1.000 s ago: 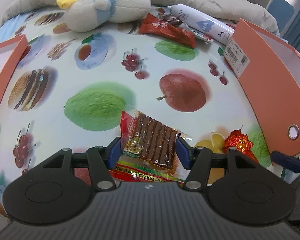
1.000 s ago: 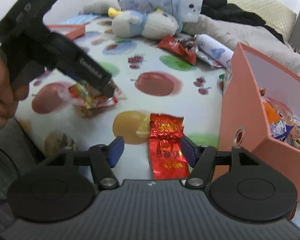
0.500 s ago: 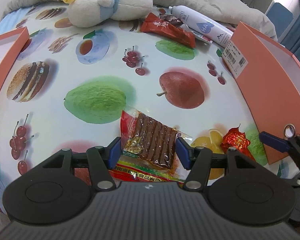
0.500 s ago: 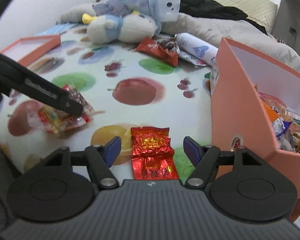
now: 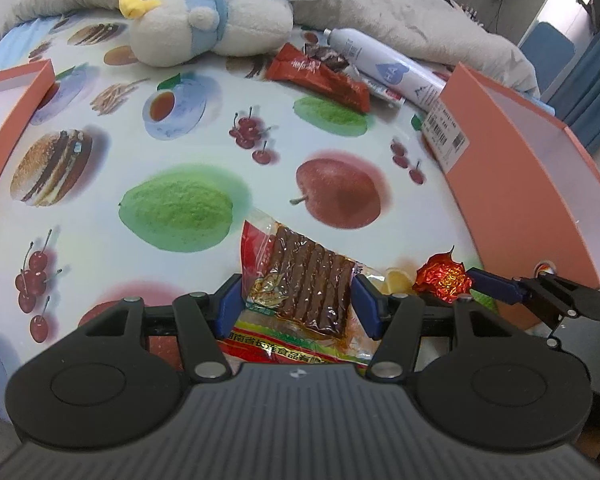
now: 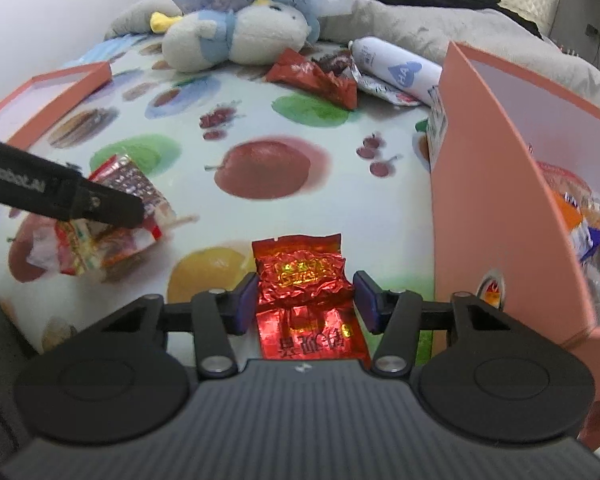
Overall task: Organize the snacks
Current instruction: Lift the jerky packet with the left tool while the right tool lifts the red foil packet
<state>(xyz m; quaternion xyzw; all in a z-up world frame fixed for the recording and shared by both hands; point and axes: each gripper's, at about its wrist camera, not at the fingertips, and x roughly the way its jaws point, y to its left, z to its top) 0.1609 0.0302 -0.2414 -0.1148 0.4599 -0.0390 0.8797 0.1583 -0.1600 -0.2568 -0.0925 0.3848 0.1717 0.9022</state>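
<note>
Left gripper [image 5: 298,300] clamped on a clear snack packet of brown strips [image 5: 308,288], blue pads pressed against both its sides, packet resting on the fruit-print cloth [image 5: 100,184]. Right gripper [image 6: 306,300] set astride a red foil packet [image 6: 302,276], jaws closing; left pad at the foil's edge, right pad just beside it, firm contact not to be told. Foil packet flat on the cloth, close beside the open orange box [image 6: 496,200]. More wrapped snacks [image 6: 592,232] piled inside that box. To the left, the orange lid [image 6: 48,96] at the cloth's edge. Farther back, a long red wrapper [image 5: 320,78] beside a white spray can [image 5: 384,68] lying on its side. Behind them a white and blue plush toy [image 5: 208,28], against grey bedding [image 5: 412,20].
</note>
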